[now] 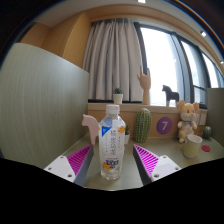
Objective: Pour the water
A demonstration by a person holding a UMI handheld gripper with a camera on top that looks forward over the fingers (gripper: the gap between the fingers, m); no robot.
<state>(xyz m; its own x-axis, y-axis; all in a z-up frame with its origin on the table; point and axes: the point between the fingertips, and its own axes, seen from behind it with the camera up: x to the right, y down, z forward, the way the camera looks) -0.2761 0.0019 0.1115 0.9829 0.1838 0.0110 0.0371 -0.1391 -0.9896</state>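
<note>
Gripper (112, 160) fingers apart. Bottle (112, 145) stands upright on the table (170, 168) between the pads, gaps on both sides, cap on. Looks nearly full: likely heavy, thin plastic, slick label. Best hold is mid-body, below the shoulder. Cup (193, 146) sits well right, beyond the fingers.

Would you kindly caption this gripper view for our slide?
Open tongs flank an upright water bottle on the desk, a cup beyond.

Desk (170, 165): water bottle (112, 143), white cup (193, 146), cactus (143, 125).
</note>
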